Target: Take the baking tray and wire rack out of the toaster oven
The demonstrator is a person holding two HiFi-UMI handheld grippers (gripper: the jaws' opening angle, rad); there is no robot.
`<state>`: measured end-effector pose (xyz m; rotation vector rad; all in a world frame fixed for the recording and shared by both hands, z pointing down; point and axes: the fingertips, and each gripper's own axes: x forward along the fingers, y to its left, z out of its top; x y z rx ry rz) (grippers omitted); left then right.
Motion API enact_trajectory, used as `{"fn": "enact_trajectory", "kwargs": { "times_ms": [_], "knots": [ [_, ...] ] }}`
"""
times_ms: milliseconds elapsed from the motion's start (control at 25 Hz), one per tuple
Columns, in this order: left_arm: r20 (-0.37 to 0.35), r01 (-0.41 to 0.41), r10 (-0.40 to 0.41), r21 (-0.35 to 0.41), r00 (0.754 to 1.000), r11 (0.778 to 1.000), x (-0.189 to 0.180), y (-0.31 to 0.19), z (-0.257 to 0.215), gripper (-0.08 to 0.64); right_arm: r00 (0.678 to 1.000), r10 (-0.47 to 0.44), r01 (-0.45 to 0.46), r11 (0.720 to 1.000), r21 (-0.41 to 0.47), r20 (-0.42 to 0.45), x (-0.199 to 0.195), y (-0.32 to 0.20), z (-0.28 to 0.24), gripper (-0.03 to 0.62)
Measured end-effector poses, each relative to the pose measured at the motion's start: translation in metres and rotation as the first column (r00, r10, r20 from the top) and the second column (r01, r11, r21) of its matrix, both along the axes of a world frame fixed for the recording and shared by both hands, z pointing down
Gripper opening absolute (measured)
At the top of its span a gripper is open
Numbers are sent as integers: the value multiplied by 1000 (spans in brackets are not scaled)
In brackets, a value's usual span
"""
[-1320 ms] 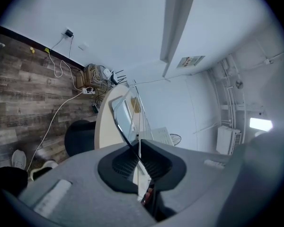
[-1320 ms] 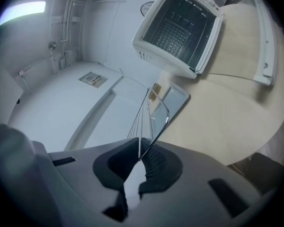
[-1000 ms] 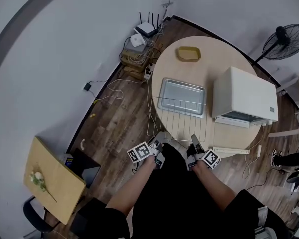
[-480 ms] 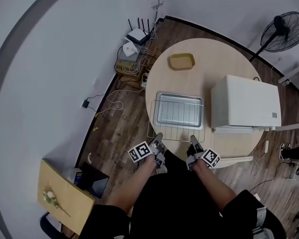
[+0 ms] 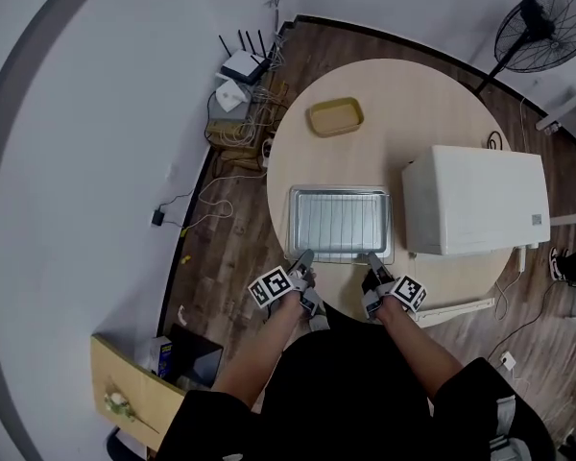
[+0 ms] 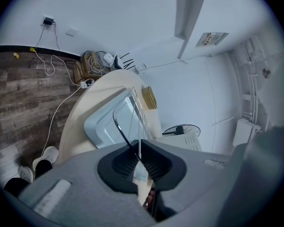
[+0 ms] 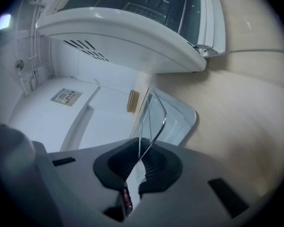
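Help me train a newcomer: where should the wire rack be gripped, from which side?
Grip the wire rack by its near edge wire, toward each corner, from the person's side: that thin wire fits shut jaws, and the toaster oven blocks the right. The left gripper and right gripper hold it so.

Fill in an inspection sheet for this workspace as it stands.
Surface: round wooden table.
Job's things: wire rack held over the baking tray; white toaster oven on the table's right.
Clutter: yellow dish.
Grippers: left gripper and right gripper, jaws shut on the wire rack's near edge.
Cables: cable tangle beside a router on the floor.
Surroundings: standing fan, small side table.
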<state>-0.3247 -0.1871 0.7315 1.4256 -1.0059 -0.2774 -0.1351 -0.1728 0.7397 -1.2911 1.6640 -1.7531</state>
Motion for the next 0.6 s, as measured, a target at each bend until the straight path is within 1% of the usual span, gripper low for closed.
{"fn": "enact_trajectory", "kwargs": {
  "times_ms": [120,240,360,440,480,600],
  "knots": [
    [2,-4,4,-10,1000,1000,0,-10,5,26,1000,12,-12,1000,-11,7,0,-12,5,11],
    [0,-2,2,-21,1000,1000,0,-16,9,26,1000,4,-4,1000,-22,9,0,-21,9,11],
    [-11,-3,2,-56,1000,998,3,-18,18,26,1000,-1,1,999,-45,7,3,-24,15,9],
    [-16,-14,13,-74,1000,997,5,-16,24,26,1000,-6,6,997,-73,-2,4,-23,20,9],
    [-9,-26,25,-71,1000,997,6,-15,25,28,1000,-8,7,996,-94,-15,5,-23,23,11],
    [36,-59,62,-78,997,995,7,-10,32,51,997,-15,2,984,-179,-70,6,-22,32,37]
  ]
}}
